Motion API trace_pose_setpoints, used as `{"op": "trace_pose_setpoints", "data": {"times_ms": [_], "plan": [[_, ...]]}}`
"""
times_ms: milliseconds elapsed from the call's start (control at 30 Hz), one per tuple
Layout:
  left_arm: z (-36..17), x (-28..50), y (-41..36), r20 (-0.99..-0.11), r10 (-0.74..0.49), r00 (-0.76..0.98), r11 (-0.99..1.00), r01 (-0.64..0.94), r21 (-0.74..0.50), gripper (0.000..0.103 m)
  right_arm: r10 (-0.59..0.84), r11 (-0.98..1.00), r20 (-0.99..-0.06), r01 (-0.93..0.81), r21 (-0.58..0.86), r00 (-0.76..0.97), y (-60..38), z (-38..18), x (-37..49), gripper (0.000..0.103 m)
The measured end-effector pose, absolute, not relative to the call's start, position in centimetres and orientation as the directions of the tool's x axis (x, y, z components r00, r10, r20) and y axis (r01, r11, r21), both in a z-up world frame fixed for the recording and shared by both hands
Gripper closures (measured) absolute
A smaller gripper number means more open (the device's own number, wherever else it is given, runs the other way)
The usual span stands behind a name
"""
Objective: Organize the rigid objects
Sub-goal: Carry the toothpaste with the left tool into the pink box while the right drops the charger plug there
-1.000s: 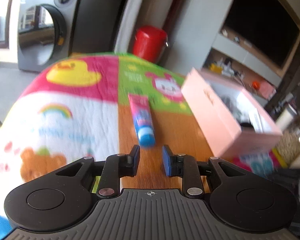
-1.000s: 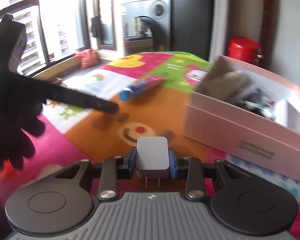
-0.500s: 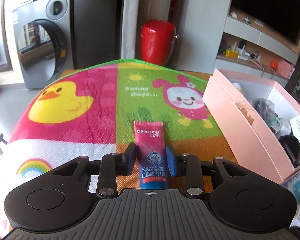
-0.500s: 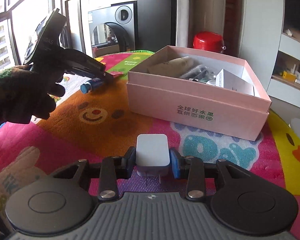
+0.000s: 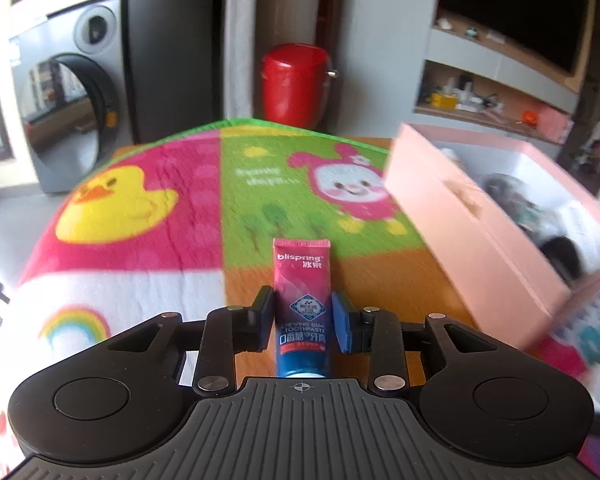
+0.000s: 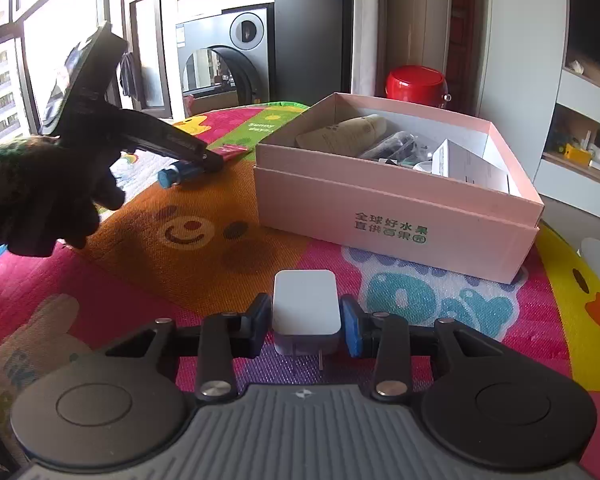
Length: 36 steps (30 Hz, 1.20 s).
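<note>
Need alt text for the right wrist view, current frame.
The right gripper holds a white charger between its jaws above a colourful cartoon mat. Ahead sits an open pink box of items; to the left, the left gripper clasps a toothpaste tube.

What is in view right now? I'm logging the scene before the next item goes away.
toothpaste tube: 1, pink and blue, between the left gripper's fingers over the mat
charger plug: 1, white, clamped in the right gripper
box: 1, pink, open, on the mat, already holding several items
play mat: 1, multicoloured cartoon print, under everything
red canister: 1, red, beyond the mat's far edge
washing machine: 1, grey, far left, door open
left gripper: 1, black, closed on the toothpaste tube
right gripper: 1, black, near edge
gloved hand: 1, dark, gripping the left gripper's handle
</note>
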<state>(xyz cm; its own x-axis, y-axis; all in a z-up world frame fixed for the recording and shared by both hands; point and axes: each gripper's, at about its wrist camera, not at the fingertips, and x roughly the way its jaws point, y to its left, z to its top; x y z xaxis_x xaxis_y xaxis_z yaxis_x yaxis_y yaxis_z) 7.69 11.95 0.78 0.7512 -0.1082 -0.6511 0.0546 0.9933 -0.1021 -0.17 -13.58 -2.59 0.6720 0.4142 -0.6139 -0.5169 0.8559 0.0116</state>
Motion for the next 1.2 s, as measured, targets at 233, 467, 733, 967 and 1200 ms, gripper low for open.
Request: {"op": "trace_pose_setpoints", "data": {"times_ms": [233, 467, 733, 967, 1200], "plan": [[0.9, -0.8, 10.6, -0.638, -0.260, 0.724, 0.966, 0.205, -0.160, 0.068, 0.417, 0.847, -0.594, -0.531, -0.020, 0.688, -13.3, -1.1, -1.3, 0.071], [2.2, -7.7, 9.1, -0.594, -0.341, 0.729, 0.940, 0.279, -0.197, 0.068, 0.414, 0.847, -0.533, -0.527, -0.071, 0.738, -14.4, 1.6, -3.9, 0.071], [8.4, -7.4, 7.5, -0.438, -0.404, 0.803, 0.915, 0.358, -0.187, 0.069, 0.393, 0.883, -0.395, -0.460, -0.089, 0.831, -17.4, 5.9, -7.5, 0.071], [15.1, -2.1, 4.6, -0.296, -0.459, 0.838, 0.888, 0.428, -0.167, 0.096, 0.350, 0.910, -0.346, -0.404, -0.096, 0.870, -19.2, 7.0, -8.7, 0.071], [17.7, 5.8, 2.0, -0.314, -0.390, 0.866, 0.913, 0.320, -0.252, 0.092, 0.364, 0.910, -0.340, -0.409, -0.069, 0.867, -19.8, 7.1, -8.7, 0.071]]}}
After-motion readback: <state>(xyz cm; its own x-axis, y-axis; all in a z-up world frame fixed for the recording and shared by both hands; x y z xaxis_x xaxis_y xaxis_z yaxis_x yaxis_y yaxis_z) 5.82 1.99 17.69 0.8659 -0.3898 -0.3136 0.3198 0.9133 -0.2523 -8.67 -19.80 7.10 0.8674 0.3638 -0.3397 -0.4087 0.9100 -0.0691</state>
